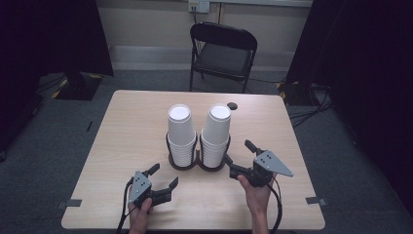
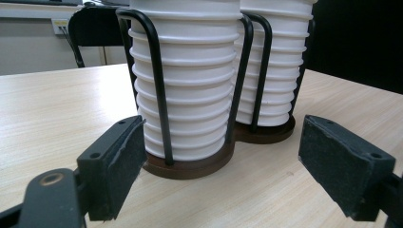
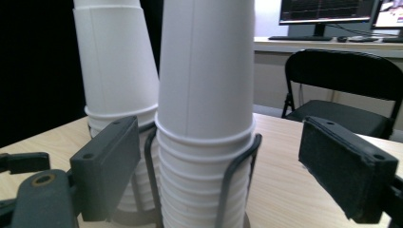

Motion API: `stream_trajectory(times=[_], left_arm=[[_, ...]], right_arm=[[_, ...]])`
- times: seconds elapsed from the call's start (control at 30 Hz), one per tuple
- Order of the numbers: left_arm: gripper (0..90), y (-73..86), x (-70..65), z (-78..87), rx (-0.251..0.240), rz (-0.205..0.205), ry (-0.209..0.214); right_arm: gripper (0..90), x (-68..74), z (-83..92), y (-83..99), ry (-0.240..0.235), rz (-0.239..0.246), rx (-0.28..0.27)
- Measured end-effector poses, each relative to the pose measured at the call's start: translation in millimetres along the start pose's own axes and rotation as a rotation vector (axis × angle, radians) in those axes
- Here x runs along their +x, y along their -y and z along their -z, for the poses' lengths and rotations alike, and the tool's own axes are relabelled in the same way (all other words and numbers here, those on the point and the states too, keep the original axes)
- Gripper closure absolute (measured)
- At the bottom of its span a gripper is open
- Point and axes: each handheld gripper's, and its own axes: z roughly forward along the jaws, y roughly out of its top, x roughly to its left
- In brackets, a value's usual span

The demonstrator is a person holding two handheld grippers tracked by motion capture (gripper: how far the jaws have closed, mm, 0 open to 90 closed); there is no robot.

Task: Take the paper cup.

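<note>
Two stacks of upturned white paper cups stand mid-table in a black wire double holder (image 1: pixel 197 161) with round brown bases. My left gripper (image 1: pixel 164 176) is open near the front edge, just short of the left stack (image 1: pixel 180 131). In the left gripper view its jaws (image 2: pixel 223 161) stand wide apart before that stack (image 2: pixel 190 71), with the other stack (image 2: pixel 275 61) behind. My right gripper (image 1: pixel 238 152) is open beside the right stack (image 1: pixel 215 134). Its jaws (image 3: pixel 214 171) frame that stack (image 3: pixel 204 95) without touching it; the left stack (image 3: pixel 116 61) stands beyond.
A black folding chair (image 1: pixel 223 51) stands behind the table's far edge. A small dark round spot (image 1: pixel 232 105) lies on the table behind the right stack. Grey tape marks (image 1: pixel 315 200) sit near the front corners. Monitors (image 3: pixel 325 10) rest on a desk in the background.
</note>
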Motion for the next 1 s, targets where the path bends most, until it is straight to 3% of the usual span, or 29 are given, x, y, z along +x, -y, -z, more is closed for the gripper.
stream_trajectory(times=[0.4, 0.7, 0.8, 0.87, 1.0], left_arm=[[15.9, 0.1, -0.3, 0.0, 0.001, 0.0, -0.003], [15.9, 0.1, 0.0, 0.3, -0.001, -0.001, 0.002], [15.9, 0.1, 0.1, 0.4, -0.003, 0.0, 0.002], [15.9, 0.2, -0.2, 0.4, -0.003, 0.003, 0.002], [15.9, 0.2, -0.1, 0.5, -0.003, 0.002, 0.003]], right_arm=[[13.2, -2.6, -18.2, -29.8, -0.067, -0.008, 0.004], [13.1, -3.5, -34.5, -48.9, -0.089, 0.009, 0.021], [13.3, -4.1, -39.7, -59.7, -0.105, -0.014, 0.031], [13.3, -3.4, -41.4, -63.7, -0.086, 0.0, 0.034], [13.1, -7.0, -49.8, -70.5, -0.098, -0.011, 0.035]])
